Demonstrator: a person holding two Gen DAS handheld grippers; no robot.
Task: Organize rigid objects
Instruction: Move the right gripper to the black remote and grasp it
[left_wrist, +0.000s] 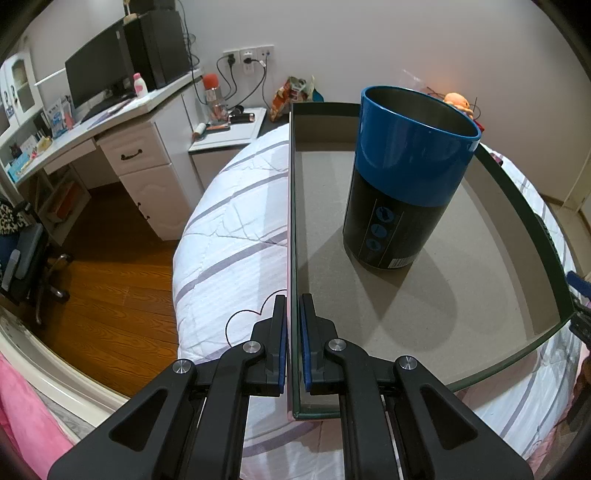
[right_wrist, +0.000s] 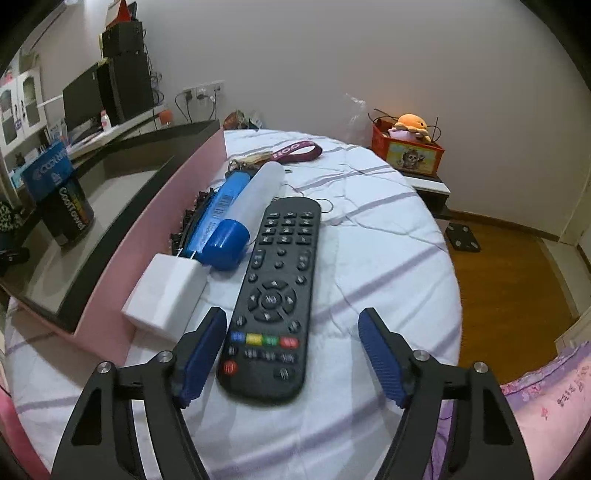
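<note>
My left gripper (left_wrist: 292, 302) is shut on the left wall of a shallow pink box (left_wrist: 290, 221) with a grey floor, resting on the bed. A blue and black can (left_wrist: 402, 177) stands upright inside it, open at the top. In the right wrist view the box (right_wrist: 147, 236) is at the left with the can (right_wrist: 61, 199) in it. My right gripper (right_wrist: 293, 321) is open, its fingers either side of the near end of a black remote (right_wrist: 277, 288) lying on the bed. Beside the box lie a white block (right_wrist: 166, 299), a blue-capped tube (right_wrist: 243, 214), a blue packet (right_wrist: 218, 210) and a black hairbrush (right_wrist: 188, 221).
A maroon lanyard (right_wrist: 295, 152) with keys lies farther back on the white striped bedcover (right_wrist: 369, 258). A red box with an orange plush toy (right_wrist: 408, 146) stands on a bedside stand. A white desk (left_wrist: 122, 144) with a monitor and wooden floor are to the left.
</note>
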